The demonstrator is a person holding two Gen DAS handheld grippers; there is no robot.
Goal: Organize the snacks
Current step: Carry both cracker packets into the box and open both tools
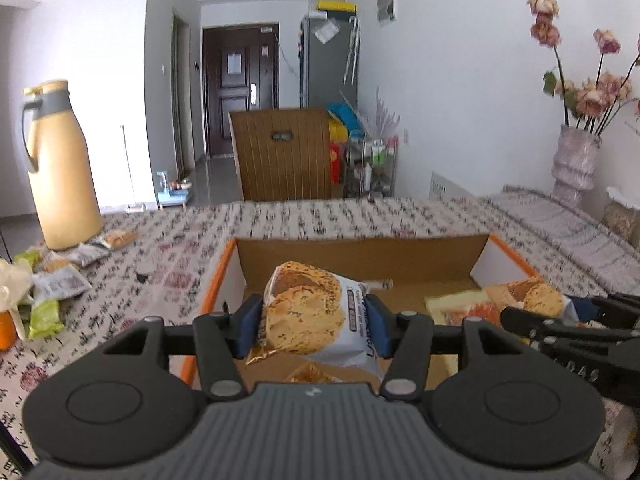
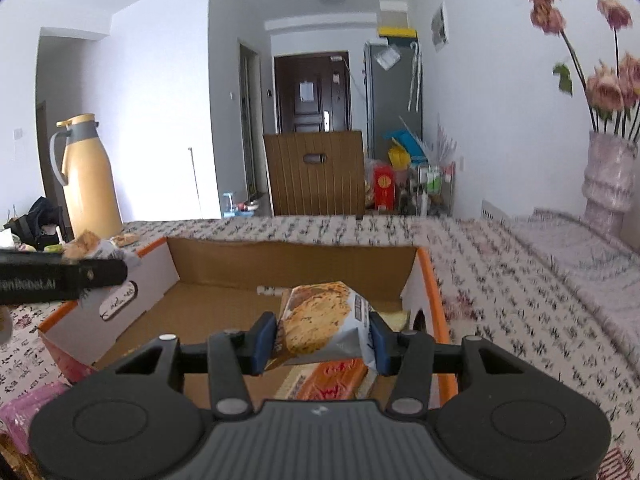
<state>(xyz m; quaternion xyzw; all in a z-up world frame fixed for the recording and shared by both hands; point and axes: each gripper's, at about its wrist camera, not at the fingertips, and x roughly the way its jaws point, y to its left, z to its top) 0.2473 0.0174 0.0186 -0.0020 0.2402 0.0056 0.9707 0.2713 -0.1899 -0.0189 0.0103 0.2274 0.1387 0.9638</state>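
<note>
My left gripper (image 1: 312,326) is shut on a biscuit packet (image 1: 308,312) and holds it above the near left part of an open cardboard box (image 1: 360,254) with orange edges. My right gripper (image 2: 322,342) is shut on a second biscuit packet (image 2: 320,324) above the box's (image 2: 288,260) right side. Orange snack packets (image 2: 336,380) lie on the box floor below it. The right gripper and its packet (image 1: 536,296) show at the right of the left wrist view; the left gripper's finger (image 2: 64,276) shows at the left of the right wrist view.
Several loose snack packets (image 1: 52,284) lie on the patterned tablecloth left of the box, beside a tall yellow thermos jug (image 1: 60,168). A vase of dried flowers (image 1: 576,160) stands at the back right. A pink packet (image 2: 28,412) lies near the box's near left corner.
</note>
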